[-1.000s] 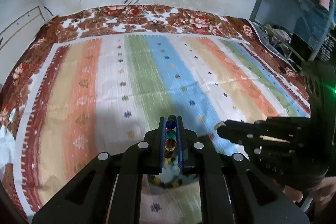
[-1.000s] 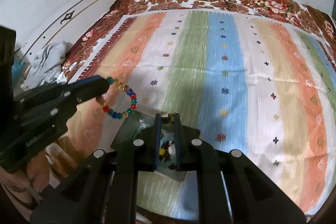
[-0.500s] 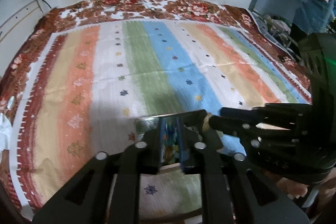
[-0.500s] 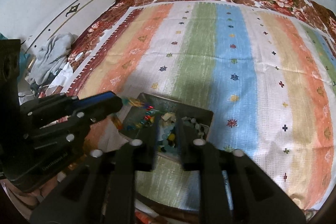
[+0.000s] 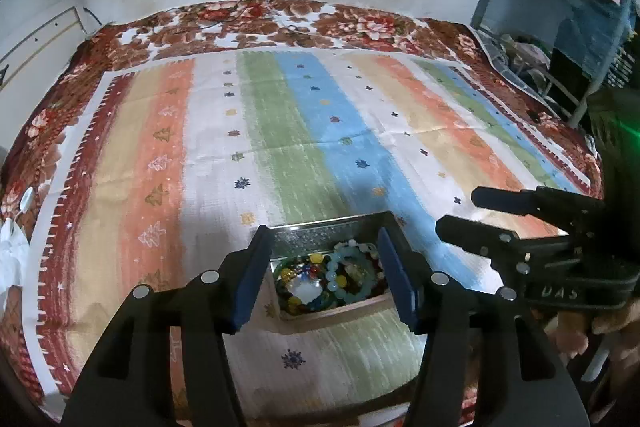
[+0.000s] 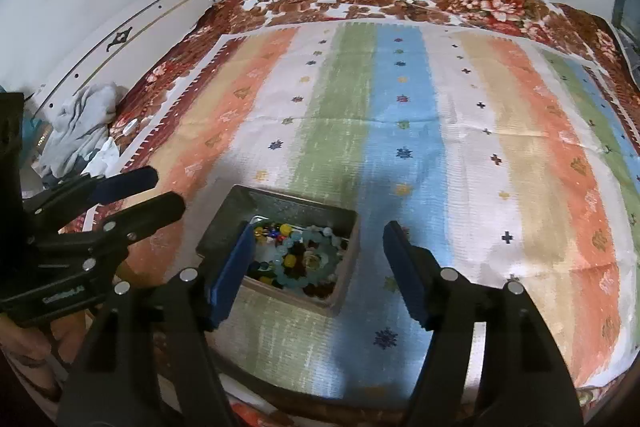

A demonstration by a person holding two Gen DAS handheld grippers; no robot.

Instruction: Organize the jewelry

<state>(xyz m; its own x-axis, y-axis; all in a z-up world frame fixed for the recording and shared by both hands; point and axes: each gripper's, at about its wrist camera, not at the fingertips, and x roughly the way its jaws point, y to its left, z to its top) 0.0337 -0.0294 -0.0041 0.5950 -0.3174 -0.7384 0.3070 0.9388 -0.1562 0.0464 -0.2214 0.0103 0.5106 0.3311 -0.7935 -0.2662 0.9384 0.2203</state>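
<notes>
With both tools spread (left tool (image 5: 324,275), right tool (image 6: 316,267)) over the box (image 6: 224,215): bracelets (image 5: 332,275) deposited; next, probably withdraw.

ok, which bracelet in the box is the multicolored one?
The multicolored bracelet on the box's left side; the pale blue-green bracelet beside it is one shade.

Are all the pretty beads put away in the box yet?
Looks nearly done. The bead bracelets lie piled inside the box on the striped blanket. Nothing is in hand: the left claw and right claw are open and empty. No loose jewelry shows outside the box.
</notes>
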